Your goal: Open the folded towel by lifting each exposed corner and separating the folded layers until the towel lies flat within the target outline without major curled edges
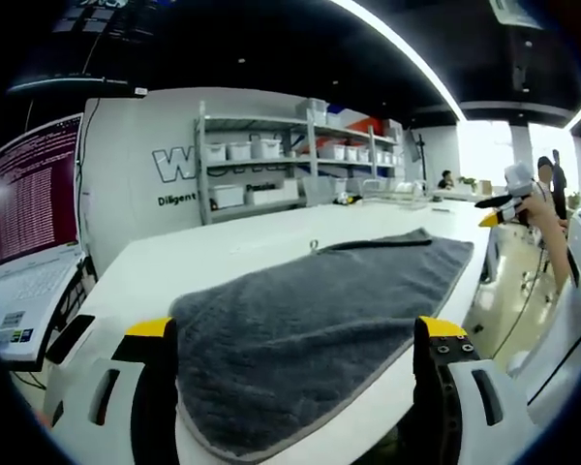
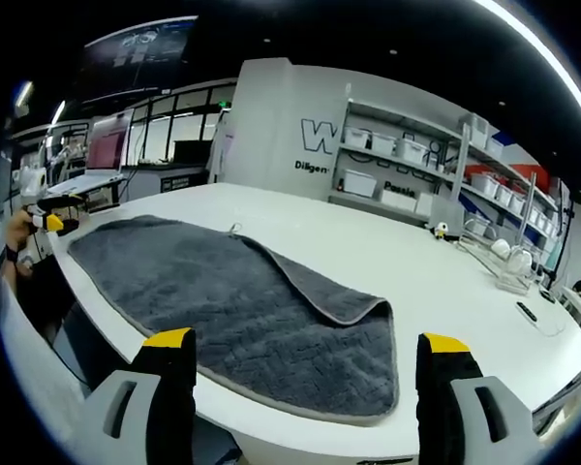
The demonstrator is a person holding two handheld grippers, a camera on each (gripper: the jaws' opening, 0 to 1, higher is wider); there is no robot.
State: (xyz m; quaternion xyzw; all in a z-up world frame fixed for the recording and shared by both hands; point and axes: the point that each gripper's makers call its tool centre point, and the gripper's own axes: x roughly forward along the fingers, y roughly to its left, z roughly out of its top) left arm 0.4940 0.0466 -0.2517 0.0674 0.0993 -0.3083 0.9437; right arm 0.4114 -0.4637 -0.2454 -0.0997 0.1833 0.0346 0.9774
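A dark grey towel [image 1: 310,310] lies spread on the white table [image 1: 223,252], with a small loop at its far edge. In the right gripper view the towel [image 2: 223,310] has one layer folded over along its far side, ending in a corner near the right. My left gripper [image 1: 295,334] hangs open just above the towel's near edge, holding nothing. My right gripper [image 2: 307,341] is also open, over the towel's near edge at the table's rim. A hand holds the right gripper [image 1: 499,208] beyond the towel's far end, and the left gripper [image 2: 50,221] sits off the far left end.
An open laptop [image 1: 29,223] stands at the table's left. Metal shelving with white bins [image 1: 271,165] lines the back wall. A wire rack [image 2: 499,257] and small items sit on the table's far right. A person [image 1: 554,174] stands in the background.
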